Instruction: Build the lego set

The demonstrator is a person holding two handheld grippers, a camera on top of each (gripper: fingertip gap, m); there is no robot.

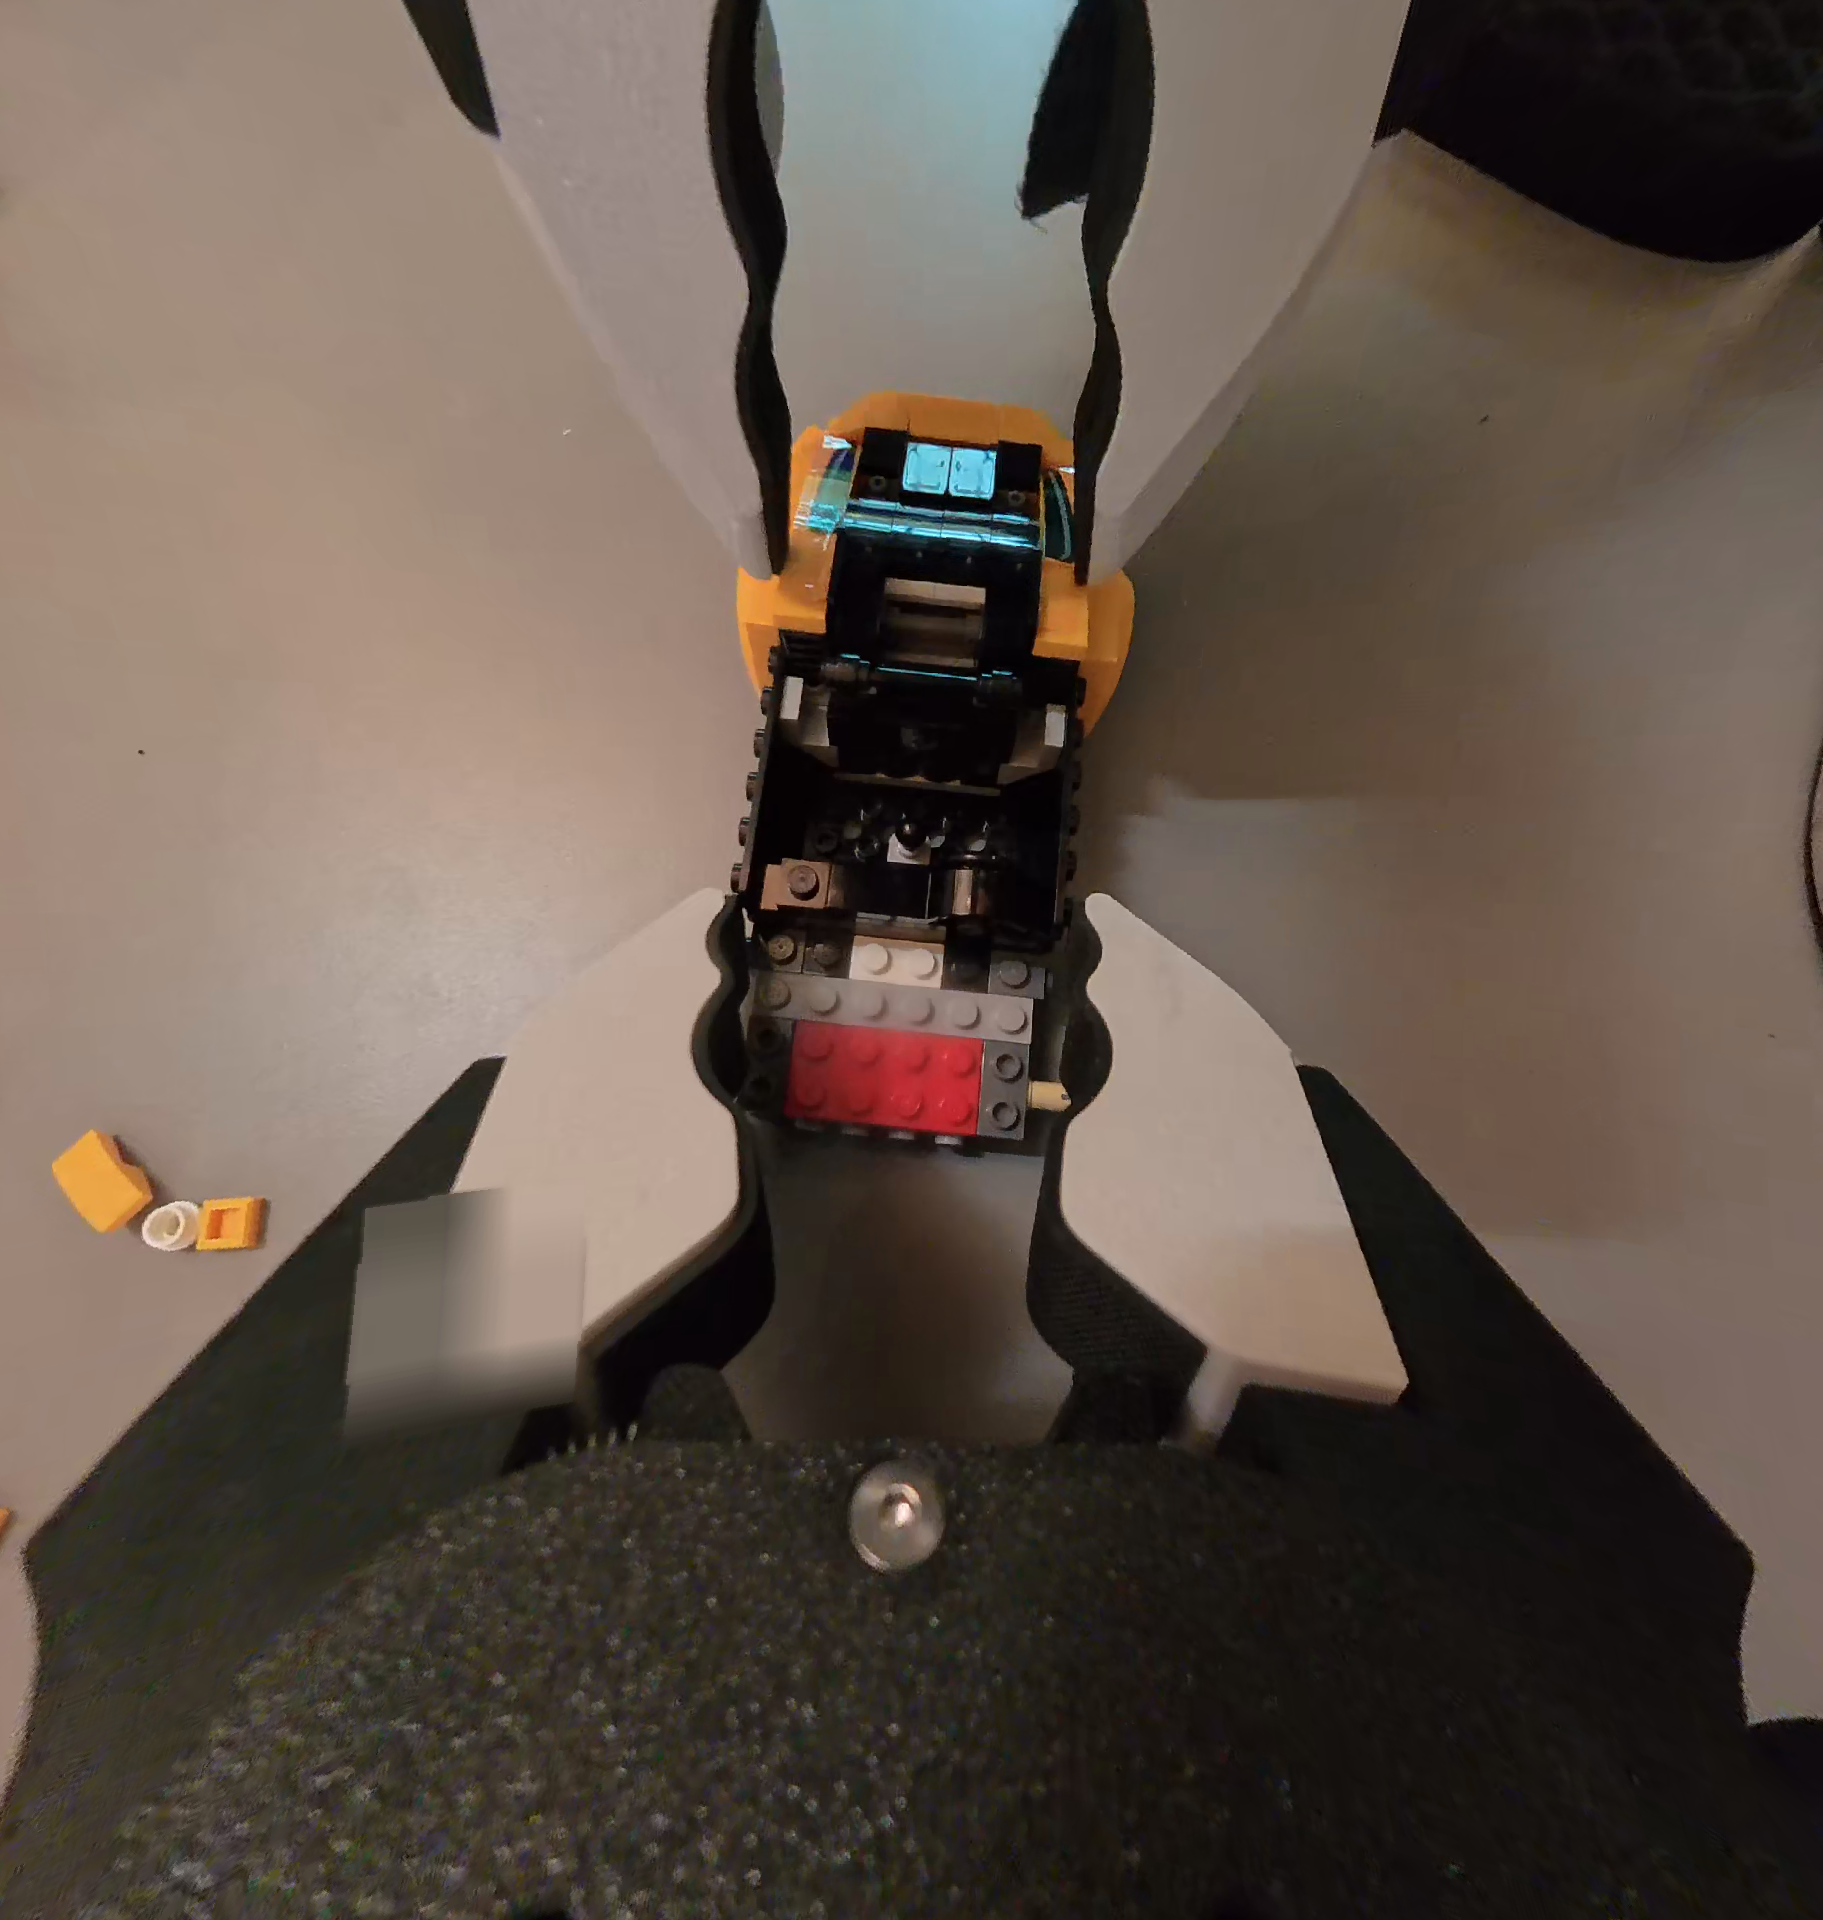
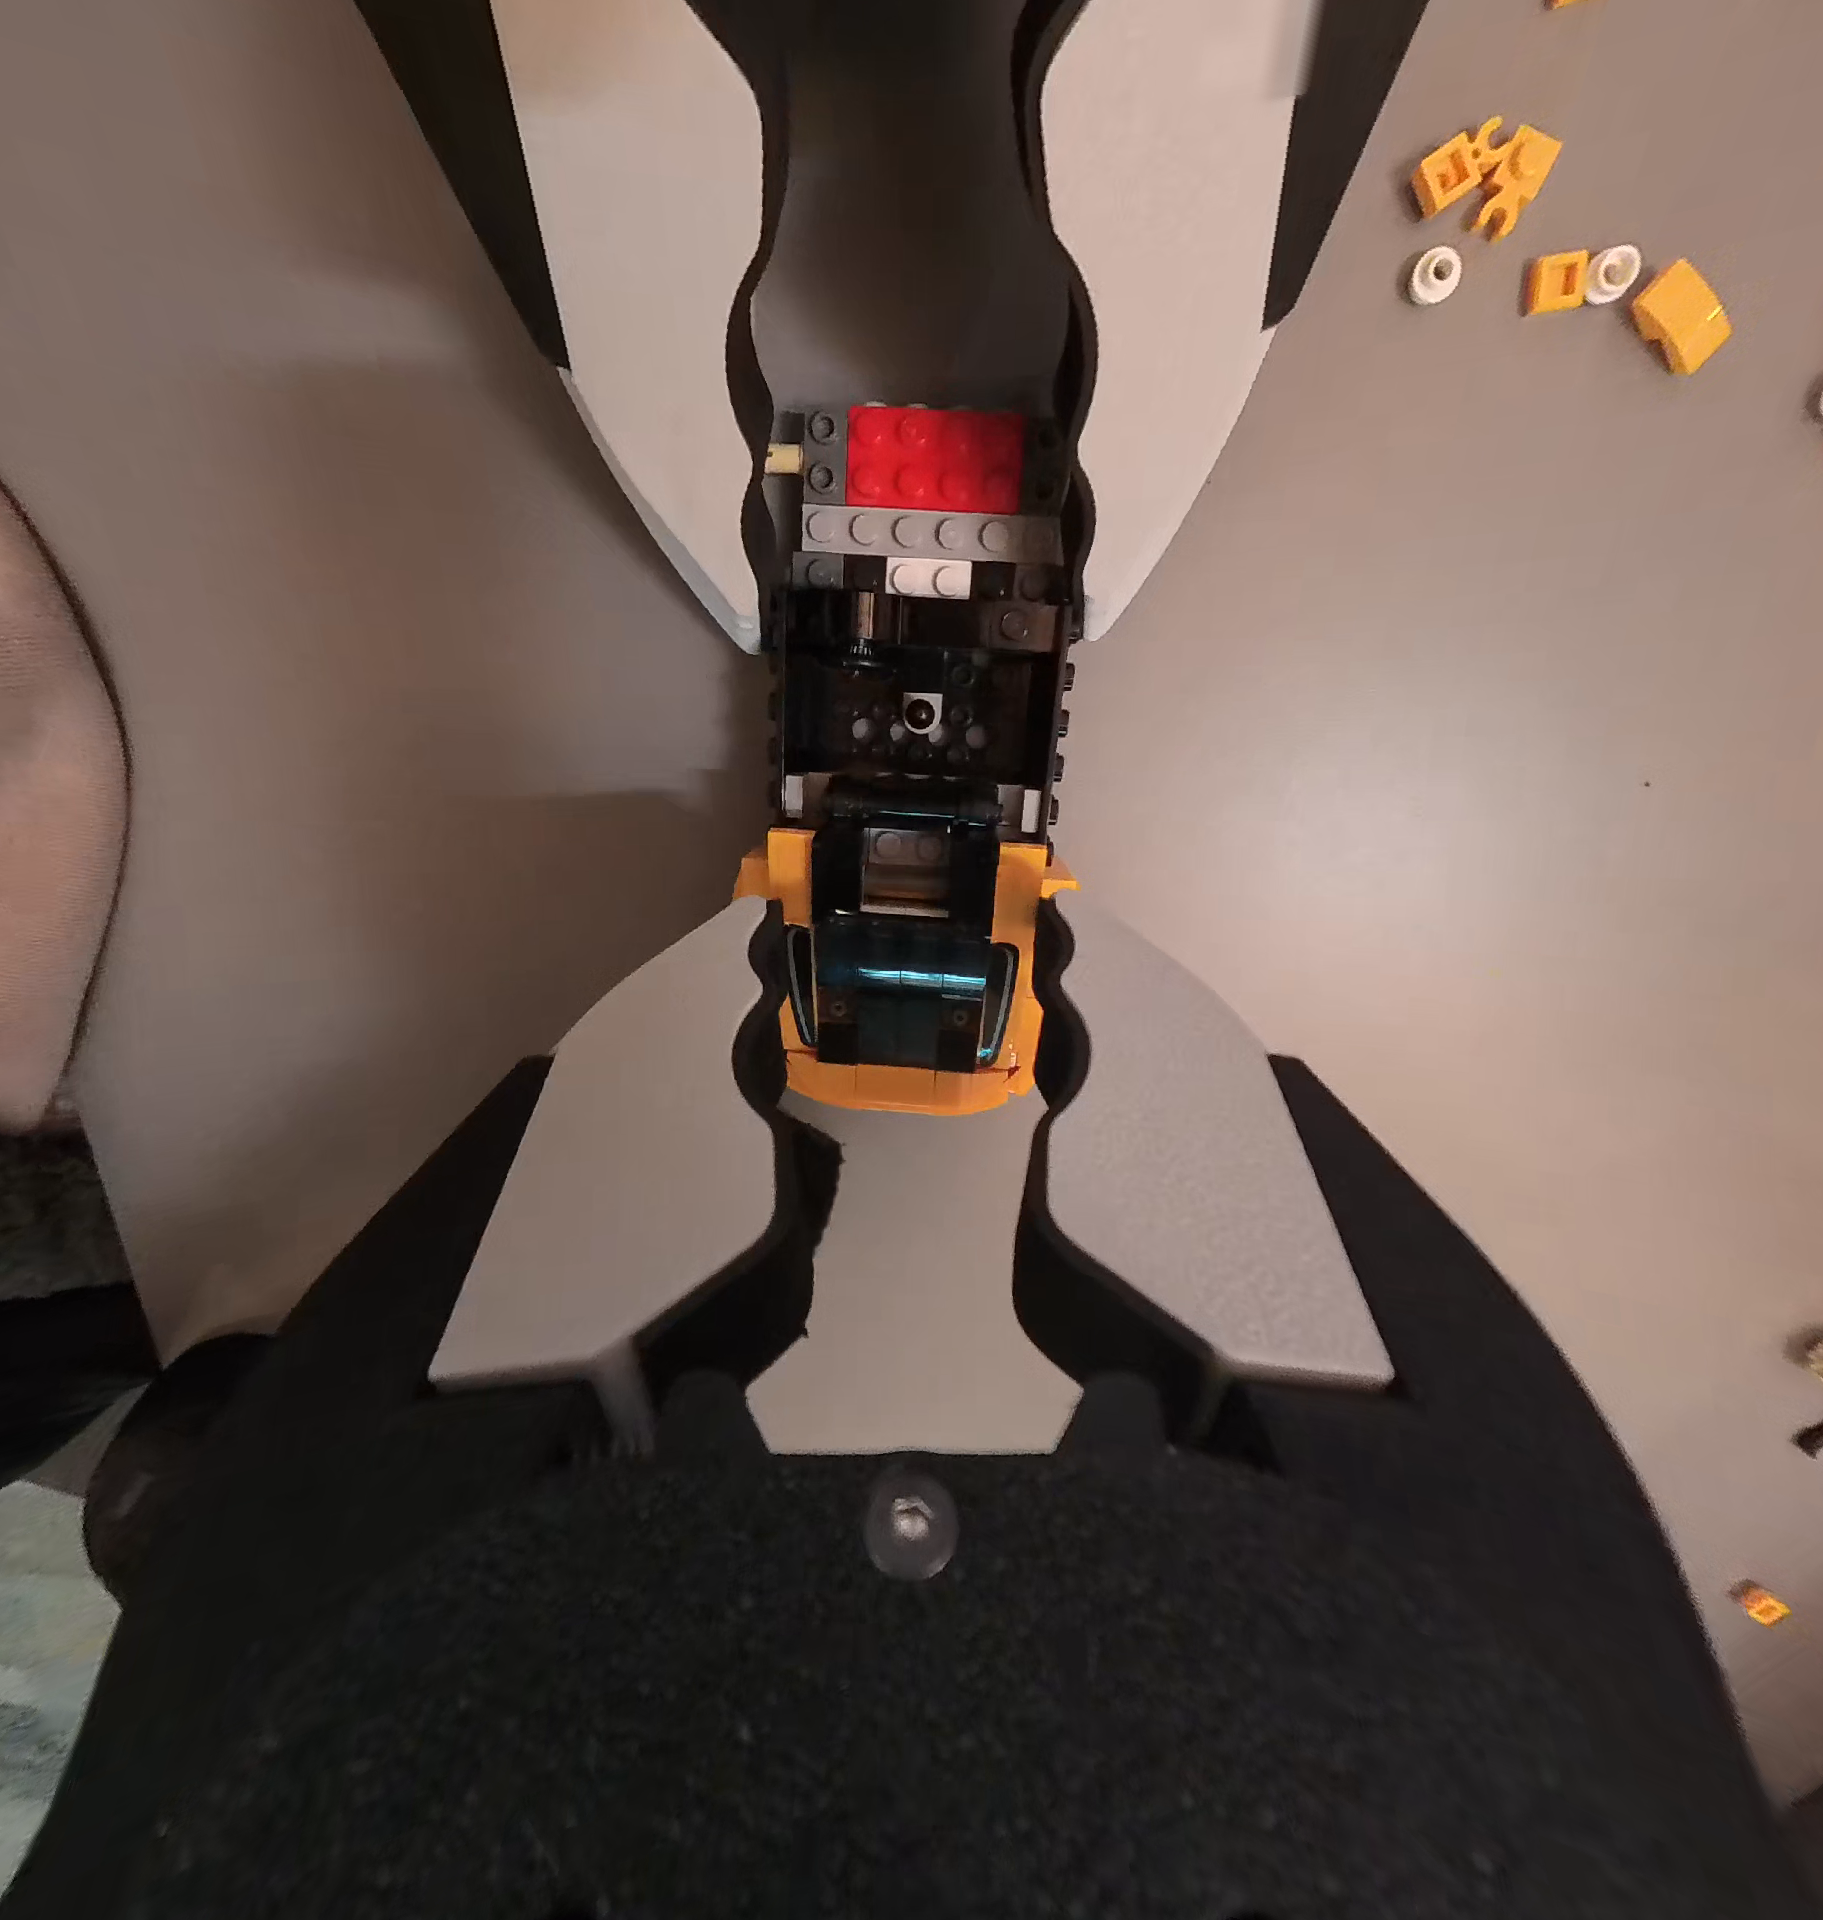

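A half-built lego car (image 1: pixel 907 790) lies between the two grippers above a grey table. It has a black chassis, a red brick and grey plates at one end, and an orange nose with blue-tinted glass at the other. My left gripper (image 1: pixel 902 997) is shut on the red-brick end. My right gripper (image 2: pixel 907 987) is shut on the orange end of the car (image 2: pixel 912 727). The right gripper also shows at the top of the left wrist view (image 1: pixel 928 520), and the left gripper shows at the top of the right wrist view (image 2: pixel 912 520).
Loose orange and white pieces (image 1: pixel 154 1195) lie on the table at the left of the left wrist view. More orange and white pieces (image 2: pixel 1613 260) lie at the upper right of the right wrist view. A person's arm (image 2: pixel 24 779) is at that view's left edge. The gap from one gripper's tips to the other's is roughly 5 centimetres.
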